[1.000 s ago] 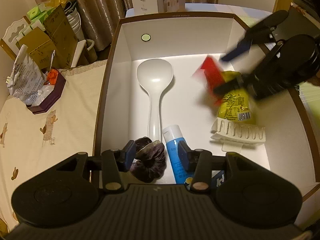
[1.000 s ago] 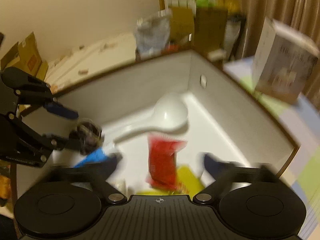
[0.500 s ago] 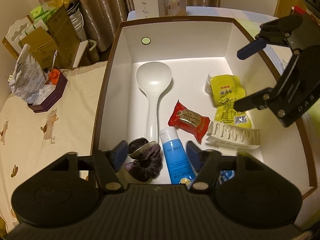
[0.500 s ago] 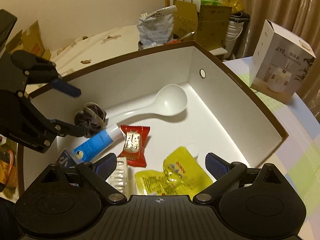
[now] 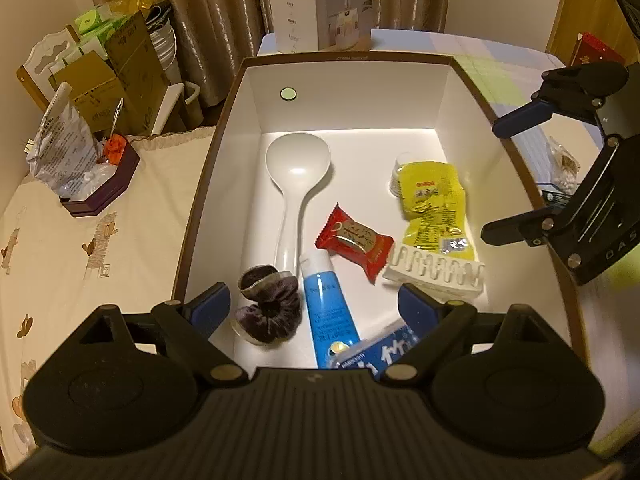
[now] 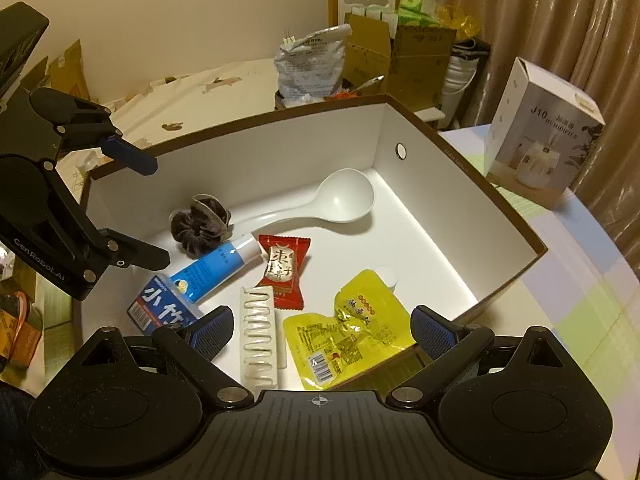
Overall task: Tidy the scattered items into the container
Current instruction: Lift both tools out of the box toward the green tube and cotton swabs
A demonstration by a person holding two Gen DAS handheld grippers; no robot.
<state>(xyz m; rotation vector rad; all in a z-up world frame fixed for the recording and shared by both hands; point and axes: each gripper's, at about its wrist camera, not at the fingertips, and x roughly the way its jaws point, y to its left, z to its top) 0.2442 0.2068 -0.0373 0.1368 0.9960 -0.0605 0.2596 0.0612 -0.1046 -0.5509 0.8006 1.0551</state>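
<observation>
Seven things lie inside the big white box (image 5: 348, 92) with the brown rim, and nothing is held right now. A white spoon (image 5: 294, 184) lies along the floor of the box, its bowl toward the far wall. Just beside the end of its handle sits a dark purple hair scrunchie (image 5: 268, 304). Next to that is a blue tube (image 5: 328, 304) with a white cap, and its bottom end rests on a small blue carton (image 5: 380, 354) in the near corner. A red candy packet (image 5: 354, 242) touches the tube's cap. A white hair claw (image 5: 436, 270) lies beside the candy, and a yellow pouch (image 5: 434, 204) (with a white cap at its far end) partly rests on the claw.

The left gripper (image 5: 314, 308) hangs over the near end of the box. Its fingers have just been opening, and they now stand wide apart. The scrunchie and the tube lie below the gap, but neither blue pad touches them.

The right gripper (image 6: 322, 330) hangs over the other side of the box. Its fingers are wide apart too, with the claw and the yellow pouch under them, not touched.

Outside the box, a white carton (image 6: 540, 160) stands on the bench by the curtains (image 5: 224, 8).
</observation>
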